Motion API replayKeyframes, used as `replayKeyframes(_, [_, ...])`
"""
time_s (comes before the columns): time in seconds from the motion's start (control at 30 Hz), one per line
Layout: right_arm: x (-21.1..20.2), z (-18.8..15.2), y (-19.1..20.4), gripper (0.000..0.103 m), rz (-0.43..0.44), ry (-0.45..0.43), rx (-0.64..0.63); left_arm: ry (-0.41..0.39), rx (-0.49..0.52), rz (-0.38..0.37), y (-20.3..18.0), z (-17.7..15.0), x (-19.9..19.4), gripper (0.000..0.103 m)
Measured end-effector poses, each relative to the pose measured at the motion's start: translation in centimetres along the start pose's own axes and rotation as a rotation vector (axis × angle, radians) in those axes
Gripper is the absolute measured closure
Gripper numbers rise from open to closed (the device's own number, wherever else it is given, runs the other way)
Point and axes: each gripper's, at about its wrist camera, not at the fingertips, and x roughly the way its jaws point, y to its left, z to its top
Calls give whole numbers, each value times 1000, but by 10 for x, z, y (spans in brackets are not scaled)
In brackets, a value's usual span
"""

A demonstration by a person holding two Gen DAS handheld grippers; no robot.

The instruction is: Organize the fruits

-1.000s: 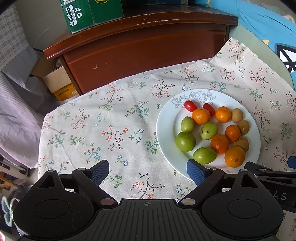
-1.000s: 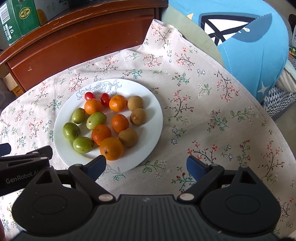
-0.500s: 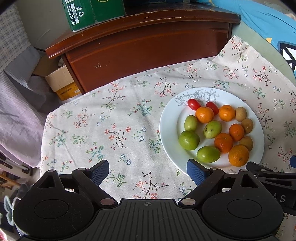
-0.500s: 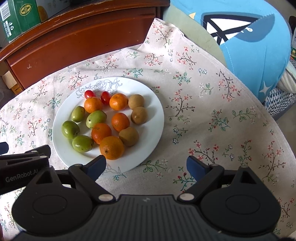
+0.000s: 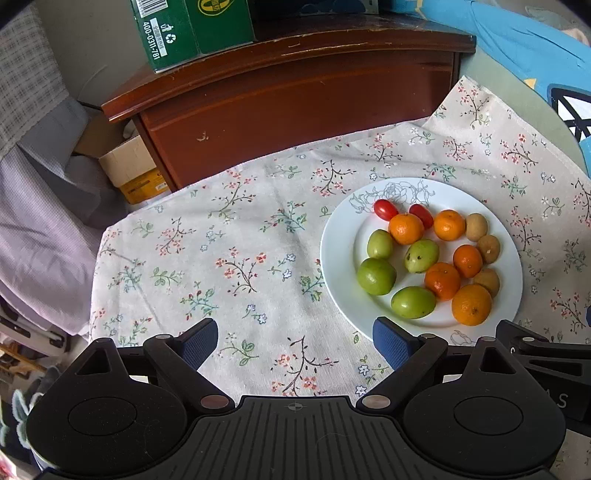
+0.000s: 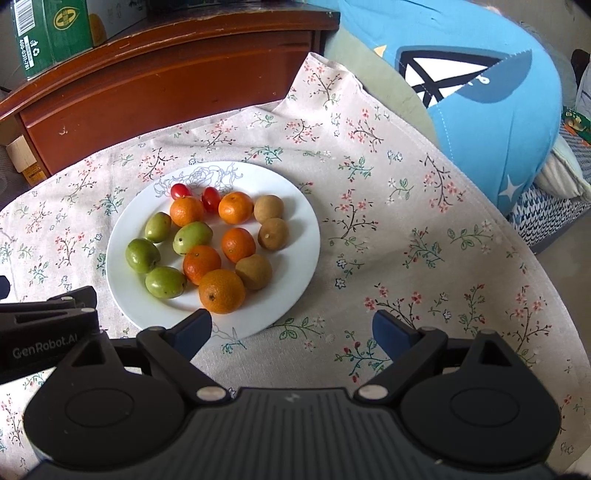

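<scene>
Underneath, floral tablecloth (image 5: 240,258) before a wooden cabinet (image 5: 295,99); left hand-held gripper (image 5: 295,338) and right hand-held gripper (image 6: 291,330) both wide, empty.

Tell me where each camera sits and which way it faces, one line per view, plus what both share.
Left wrist: sits on the left tool, looking forward and down over the floral cloth; plate to its right; its open blue-tipped fingers and the other tool's body show.
Right wrist: sits on the right tool, facing the same way; plate ahead-left; its open fingers show, the left tool at the left edge.
Shared: plate of fruit, cloth, wooden cabinet, green box.
</scene>
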Motion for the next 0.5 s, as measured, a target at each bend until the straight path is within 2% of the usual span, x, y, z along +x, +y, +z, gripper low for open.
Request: replayKeyframes(0.5, [-11, -13, 3, 9, -11, -26, -25, -1, -28, -1, 5, -15, -10, 11])
